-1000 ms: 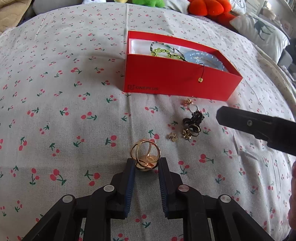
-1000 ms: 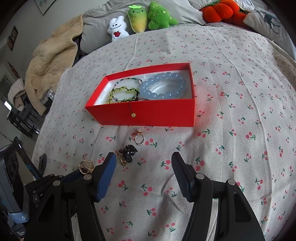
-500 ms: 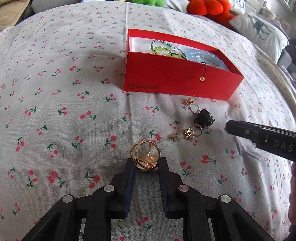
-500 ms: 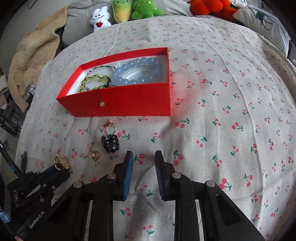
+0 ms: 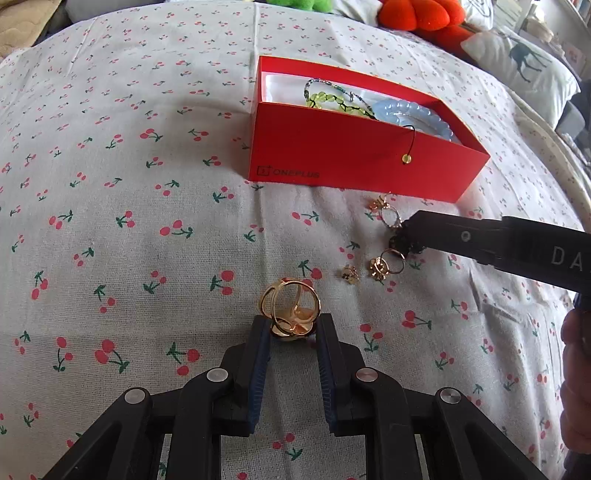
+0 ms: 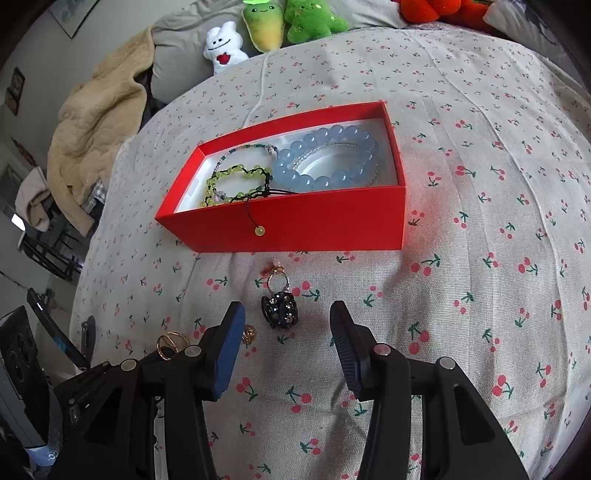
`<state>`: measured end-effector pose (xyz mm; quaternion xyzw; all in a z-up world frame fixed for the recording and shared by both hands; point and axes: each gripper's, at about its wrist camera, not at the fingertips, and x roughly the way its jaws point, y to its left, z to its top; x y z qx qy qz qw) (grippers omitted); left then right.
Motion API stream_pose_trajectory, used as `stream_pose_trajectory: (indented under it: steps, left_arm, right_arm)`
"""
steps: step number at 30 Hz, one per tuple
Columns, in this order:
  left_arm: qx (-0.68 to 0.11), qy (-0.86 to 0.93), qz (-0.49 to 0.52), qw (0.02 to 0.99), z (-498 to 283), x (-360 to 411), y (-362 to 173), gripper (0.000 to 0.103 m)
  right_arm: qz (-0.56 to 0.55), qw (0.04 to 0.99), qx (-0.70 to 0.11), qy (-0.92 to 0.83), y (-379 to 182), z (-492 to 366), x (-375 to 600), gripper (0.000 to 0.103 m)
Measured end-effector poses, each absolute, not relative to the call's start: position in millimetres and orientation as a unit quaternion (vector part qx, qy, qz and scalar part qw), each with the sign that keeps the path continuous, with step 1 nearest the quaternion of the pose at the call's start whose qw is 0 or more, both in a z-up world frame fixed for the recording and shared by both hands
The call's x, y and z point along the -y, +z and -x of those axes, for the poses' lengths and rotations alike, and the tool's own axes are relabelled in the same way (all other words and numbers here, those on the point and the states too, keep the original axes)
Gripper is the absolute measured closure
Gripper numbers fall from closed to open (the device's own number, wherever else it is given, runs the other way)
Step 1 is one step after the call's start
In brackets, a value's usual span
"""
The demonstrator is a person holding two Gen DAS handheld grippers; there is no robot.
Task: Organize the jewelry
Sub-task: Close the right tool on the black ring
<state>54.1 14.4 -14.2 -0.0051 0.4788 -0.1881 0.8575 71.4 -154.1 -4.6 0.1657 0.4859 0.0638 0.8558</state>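
My left gripper [image 5: 291,326] is shut on a large gold ring [image 5: 290,309] and holds it just above the cherry-print bedspread. The ring also shows in the right wrist view [image 6: 170,342]. My right gripper [image 6: 287,322] is open, its fingers either side of a black beaded ring [image 6: 279,309] that lies on the cloth. In the left wrist view the right gripper [image 5: 410,227] partly covers that black ring [image 5: 399,242]. A red open box [image 6: 295,221] behind holds a blue bead bracelet [image 6: 327,157] and a green bead bracelet [image 6: 236,182].
A silver ring with an orange charm [image 6: 276,277] lies between the black ring and the box. A small gold ring [image 5: 384,264] and a gold stud [image 5: 349,274] lie left of the black ring. Plush toys [image 6: 280,22] and a beige blanket [image 6: 96,125] sit beyond the bed.
My right gripper shut, then opened wide again and moved forward around the black ring. My left gripper kept its hold on the gold ring and barely moved.
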Motion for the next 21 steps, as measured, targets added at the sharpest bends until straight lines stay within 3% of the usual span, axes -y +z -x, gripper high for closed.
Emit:
stream_pose_trajectory:
  steps: [6, 11, 21]
  left_arm:
    - [-0.480, -0.188, 0.002, 0.857, -55.9, -13.8, -14.3, 0.083]
    - [-0.481, -0.185, 0.004, 0.857, -57.3, -14.0, -14.1, 0.083]
    - [-0.481, -0.184, 0.006, 0.857, -56.4, -14.5, -6.5, 0.083]
  right_arm:
    - [-0.151, 0.856, -0.490, 0.059, -14.9, -77.7, 146.6, 0.055]
    - [-0.136, 0.860, -0.488, 0.057, -13.8, -74.0, 148.7, 0.080]
    - [-0.130, 0.871, -0.470, 0.065, 7.1, -55.4, 162.2, 0.082]
